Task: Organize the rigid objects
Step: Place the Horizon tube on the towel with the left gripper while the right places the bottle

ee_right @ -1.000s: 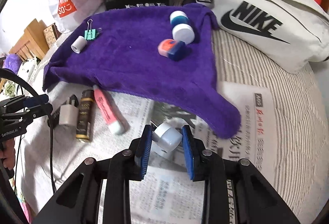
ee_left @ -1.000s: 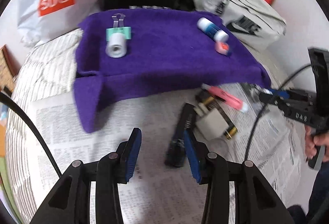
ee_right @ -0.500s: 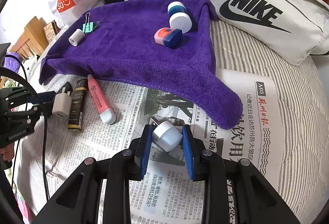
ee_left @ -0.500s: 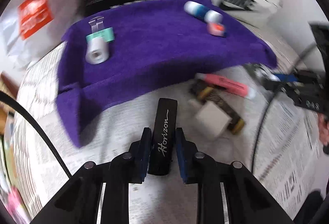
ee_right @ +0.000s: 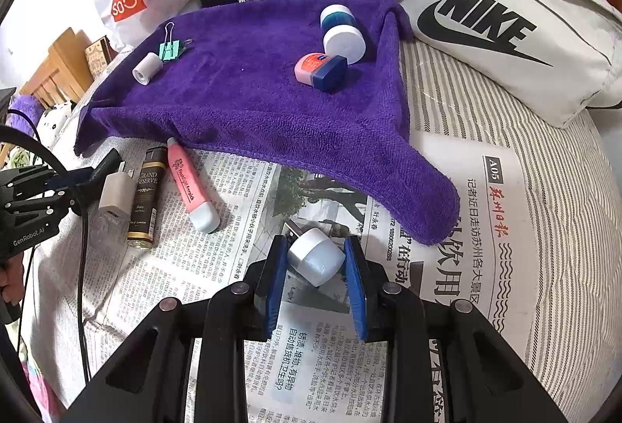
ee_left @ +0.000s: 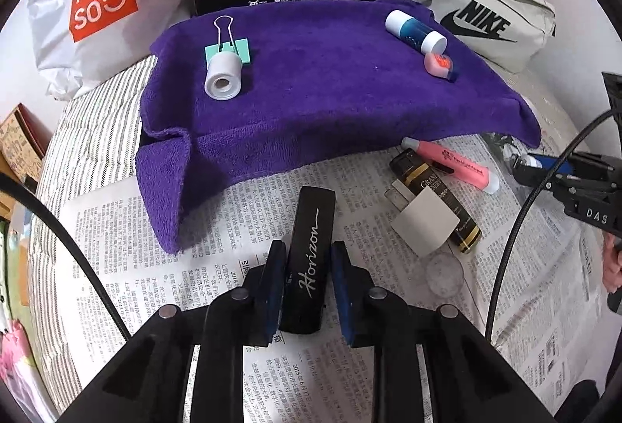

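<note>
Clamped in my left gripper (ee_left: pixel 307 283) is the black Horizon case (ee_left: pixel 311 252), held lengthwise so it points at the purple towel (ee_left: pixel 330 104) ahead, where I judge the sorted things belong. Rightward on the newspaper (ee_left: pixel 217 228) wait the white charger (ee_left: pixel 423 224), dark bottle (ee_left: pixel 431 189) and pink highlighter (ee_left: pixel 455 164). Further right, my right gripper (ee_right: pixel 315 267) pinches a small white cap-like piece (ee_right: pixel 317 256), perhaps a plug, just short of the towel's drooping corner.
</note>
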